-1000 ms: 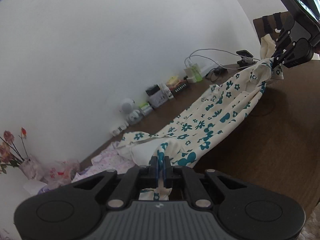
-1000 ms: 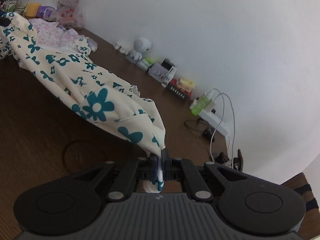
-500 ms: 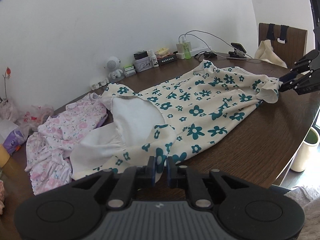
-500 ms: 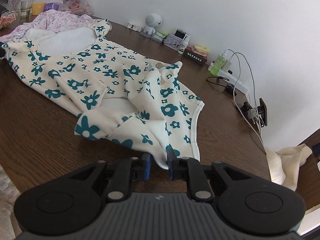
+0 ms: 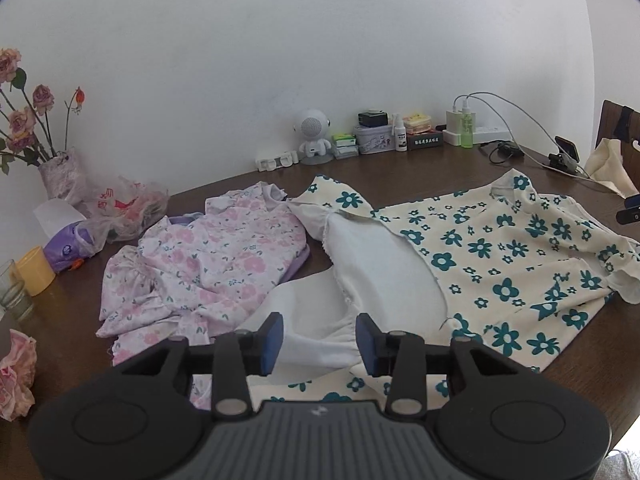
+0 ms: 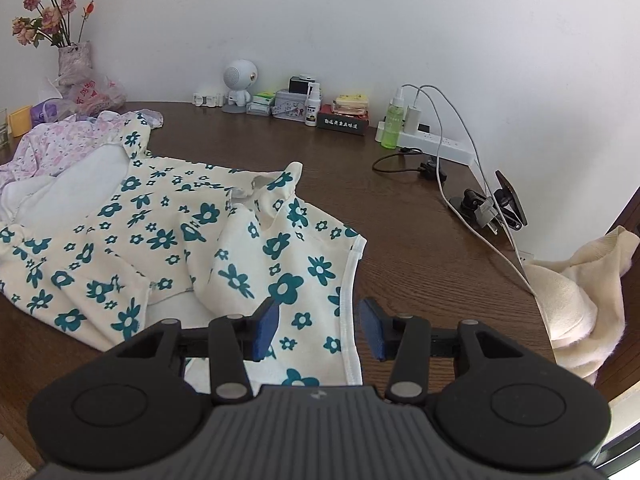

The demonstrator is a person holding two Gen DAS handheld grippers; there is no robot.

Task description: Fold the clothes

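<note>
A cream dress with teal flowers [image 5: 500,256] [image 6: 168,236] lies spread across the brown table [image 5: 420,176], its white inside showing at the left end. My left gripper [image 5: 319,342] hovers over that white end, jaws opening, with cloth below them but not pinched. My right gripper [image 6: 318,330] hovers over the dress's hemmed right edge, jaws opening too, nothing pinched between the blue pads [image 6: 266,326]. The right gripper's tip [image 5: 630,210] shows at the far right edge of the left wrist view.
A pink-flowered garment [image 5: 208,264] lies left of the dress. Along the wall stand a vase of roses [image 5: 60,172], a plastic bag [image 5: 128,204], a white robot figure [image 5: 314,136], small boxes and bottles, a power strip [image 6: 432,146] with cables. A cream cloth [image 6: 576,296] hangs over the chair at right.
Both grippers held the dress stretched in the air, then laid it on the table and let go. Their jaws have opened and both have drawn back from the cloth.
</note>
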